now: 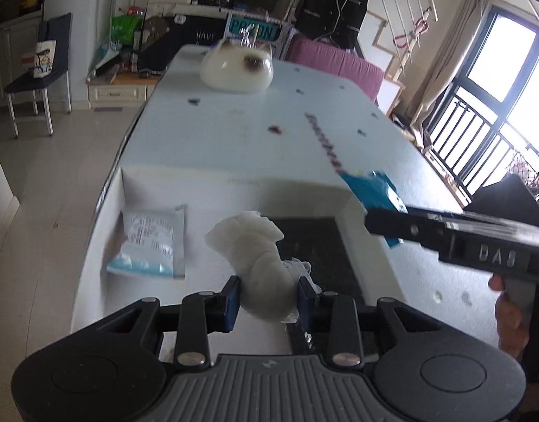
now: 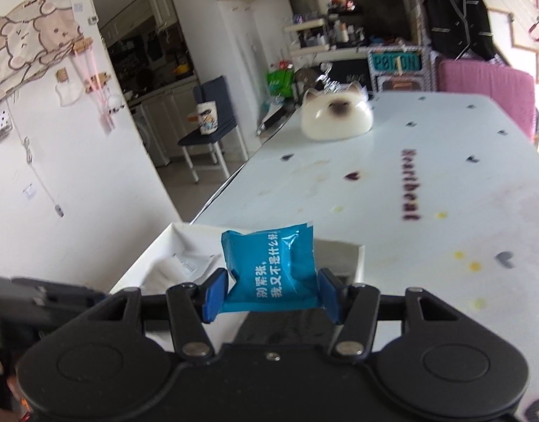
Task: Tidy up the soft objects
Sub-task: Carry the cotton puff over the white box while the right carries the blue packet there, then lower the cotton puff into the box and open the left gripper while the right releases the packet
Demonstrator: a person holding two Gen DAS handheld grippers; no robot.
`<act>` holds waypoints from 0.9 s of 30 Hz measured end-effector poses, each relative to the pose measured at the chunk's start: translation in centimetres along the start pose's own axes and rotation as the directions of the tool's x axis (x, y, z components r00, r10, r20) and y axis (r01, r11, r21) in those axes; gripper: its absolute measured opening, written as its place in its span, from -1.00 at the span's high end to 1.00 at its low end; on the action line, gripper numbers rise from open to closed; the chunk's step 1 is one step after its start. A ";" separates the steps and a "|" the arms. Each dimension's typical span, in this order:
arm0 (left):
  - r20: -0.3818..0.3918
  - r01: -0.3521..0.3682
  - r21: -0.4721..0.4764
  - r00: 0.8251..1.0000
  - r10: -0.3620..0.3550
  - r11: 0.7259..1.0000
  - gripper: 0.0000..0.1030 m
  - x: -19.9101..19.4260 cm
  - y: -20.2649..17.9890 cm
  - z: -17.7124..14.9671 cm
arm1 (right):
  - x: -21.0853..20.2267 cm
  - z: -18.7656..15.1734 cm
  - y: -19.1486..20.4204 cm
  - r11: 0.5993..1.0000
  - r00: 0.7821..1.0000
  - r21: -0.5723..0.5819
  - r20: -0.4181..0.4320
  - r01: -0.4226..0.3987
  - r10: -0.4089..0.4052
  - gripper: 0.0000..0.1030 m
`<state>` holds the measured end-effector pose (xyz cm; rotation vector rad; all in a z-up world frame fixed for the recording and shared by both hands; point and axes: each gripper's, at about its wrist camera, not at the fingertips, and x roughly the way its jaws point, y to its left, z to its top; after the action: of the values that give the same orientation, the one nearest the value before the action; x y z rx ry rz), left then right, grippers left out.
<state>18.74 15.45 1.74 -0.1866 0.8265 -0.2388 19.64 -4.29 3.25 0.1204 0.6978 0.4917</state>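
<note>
My left gripper (image 1: 268,292) is shut on a white squishy toy (image 1: 258,263), held just above a white open box (image 1: 128,190) at the near end of the table. A pale blue-and-white packet (image 1: 149,242) lies on the box floor at its left, beside a dark panel (image 1: 311,246). In the right wrist view my right gripper (image 2: 269,293) is shut on a blue sachet (image 2: 271,269) with white lettering, over the same box (image 2: 357,256). From the left wrist view that right gripper (image 1: 382,218) reaches in from the right, the sachet (image 1: 371,186) at its tip.
A long white table (image 1: 269,147) with small printed marks stretches away. A cream cat-face cushion (image 1: 237,68) sits at its far end. A pink sofa (image 1: 339,63) stands behind, a blue chair (image 1: 40,70) on the floor to the left, a railing and window at right.
</note>
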 end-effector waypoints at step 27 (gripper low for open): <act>-0.186 0.034 0.126 0.982 -0.010 0.991 -0.39 2.8 2.2 -3.2 | 10.1 0.8 4.9 0.996 0.983 0.086 -0.182 -0.005 0.020 -0.77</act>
<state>18.47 16.59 -2.93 -0.0526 0.9908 -0.3326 24.82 4.83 -0.77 0.1612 0.8988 0.4892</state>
